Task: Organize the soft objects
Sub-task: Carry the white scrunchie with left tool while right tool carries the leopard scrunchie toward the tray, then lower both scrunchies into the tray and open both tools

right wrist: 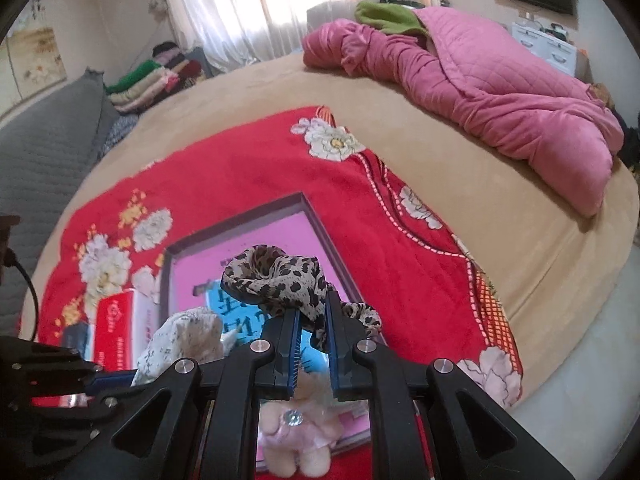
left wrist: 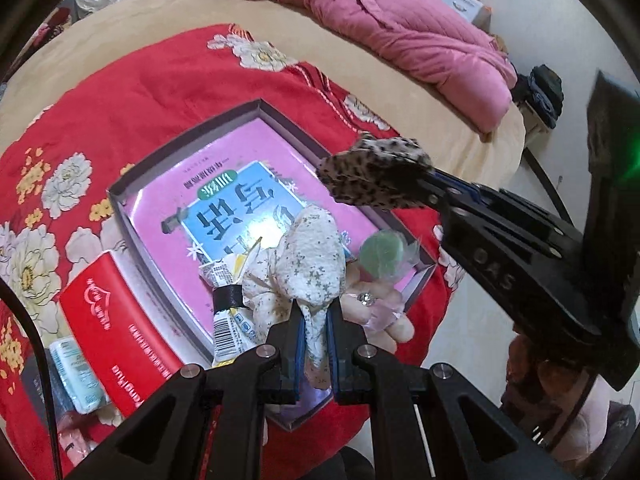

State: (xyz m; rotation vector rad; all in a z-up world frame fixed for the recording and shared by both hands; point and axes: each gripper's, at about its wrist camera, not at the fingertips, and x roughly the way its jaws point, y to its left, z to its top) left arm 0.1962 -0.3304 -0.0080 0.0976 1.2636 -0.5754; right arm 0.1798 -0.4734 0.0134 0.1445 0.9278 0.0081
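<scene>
We saw two soft fabric pieces, each pinched in its own gripper above the shallow purple-walled cardboard box point(left wrist: 120, 208), which lay on a red quilted blanket with white flowers point(left wrist: 168, 80) spread over the tan bed cover point(right wrist: 520, 208). The left gripper point(left wrist: 314, 344) was clamped on a crumpled white cloth scrunchie printed with small grey stars point(left wrist: 308, 264); the puffy fabric bulged up out of the blue-padded jaws over the box's near edge. The right gripper point(right wrist: 312, 340) was clamped on a thin, silky leopard-print scrunchie point(right wrist: 280, 276), which looped above its tips over the middle of the box. The box floor was glossy pink with a blue panel of large characters that we could not read. At its near corner lay a fuzzy cream plush toy with a rhinestone point(right wrist: 296, 436). Beside the box's left edge stood a red carton point(left wrist: 108, 320) with white lettering too small to read.
</scene>
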